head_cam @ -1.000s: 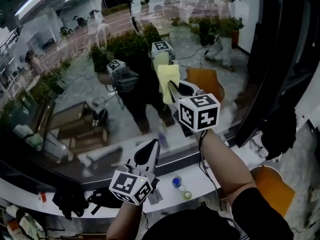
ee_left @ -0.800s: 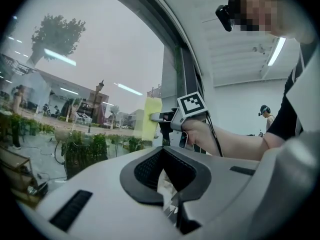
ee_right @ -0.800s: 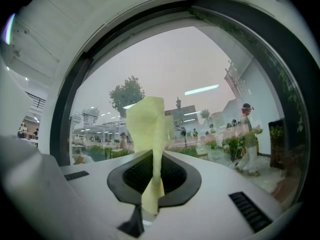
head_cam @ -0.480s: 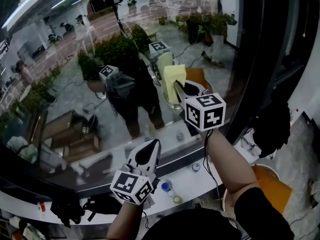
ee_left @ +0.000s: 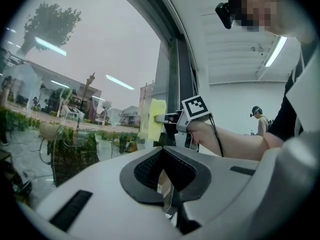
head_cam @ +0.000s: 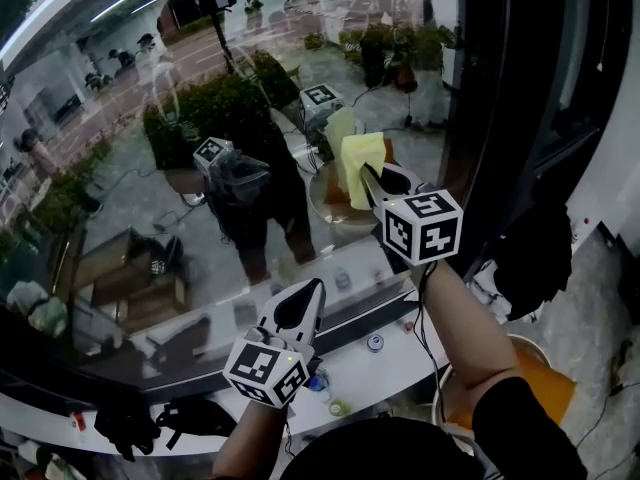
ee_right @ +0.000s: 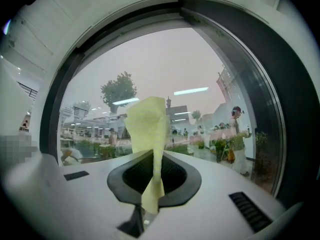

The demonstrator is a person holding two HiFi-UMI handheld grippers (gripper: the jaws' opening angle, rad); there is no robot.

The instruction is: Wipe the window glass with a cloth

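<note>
Head view: the right gripper [head_cam: 372, 175] is raised to the window glass [head_cam: 150, 198], its jaws clamped on a yellow cloth [head_cam: 360, 156] that lies against the pane (near the dark window frame [head_cam: 500, 118]). The left gripper [head_cam: 308, 296] hangs lower, jaws closed together with nothing between them.

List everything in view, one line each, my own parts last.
window glass: one, clear with reflections, ahead
window frame: one, dark, right
cloth: one, yellow, up at the glass
ledge: one, white, below the glass
bag: one, black, ledge's lower left
seat: one, orange, lower right
left gripper: one, white, shut, empty, held low
right gripper: one, white, shut on the cloth
</note>
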